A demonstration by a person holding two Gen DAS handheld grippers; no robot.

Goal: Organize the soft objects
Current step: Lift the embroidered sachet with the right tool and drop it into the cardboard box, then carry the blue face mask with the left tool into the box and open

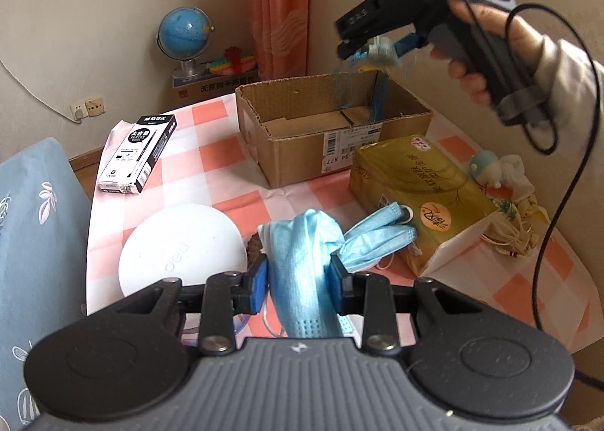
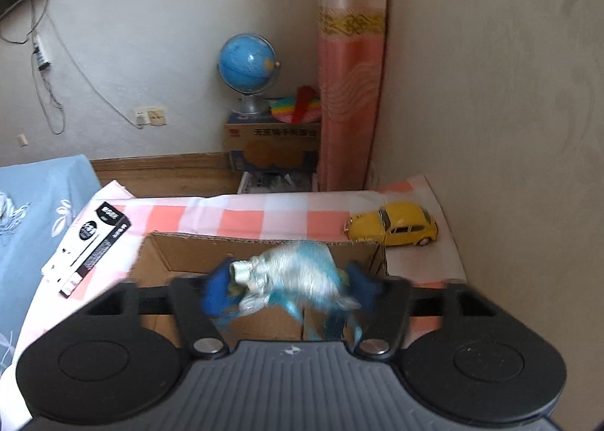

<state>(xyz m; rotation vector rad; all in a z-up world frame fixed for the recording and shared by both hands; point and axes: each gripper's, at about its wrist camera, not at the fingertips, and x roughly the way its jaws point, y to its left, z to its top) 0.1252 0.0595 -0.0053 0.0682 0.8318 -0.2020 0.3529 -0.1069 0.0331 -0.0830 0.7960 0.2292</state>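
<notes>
My left gripper (image 1: 299, 278) is shut on a bunched light-blue face mask (image 1: 302, 253), held just above the checked tablecloth. More blue masks (image 1: 381, 238) lie beside it against a yellow tissue pack (image 1: 419, 185). My right gripper (image 2: 292, 289) is shut on a blurred blue-and-white soft bundle (image 2: 298, 276), held over the open cardboard box (image 2: 181, 253). In the left wrist view the right gripper (image 1: 362, 50) hangs above the box (image 1: 302, 151), with blue strands trailing down into it.
A white round device (image 1: 181, 246) and a black-and-white pen box (image 1: 139, 155) lie left of the cardboard box. A small plush figure (image 1: 487, 167) and tangled cord (image 1: 509, 231) sit at right. A yellow toy car (image 2: 396, 225) stands behind the box. A globe (image 2: 247, 68) is on the floor.
</notes>
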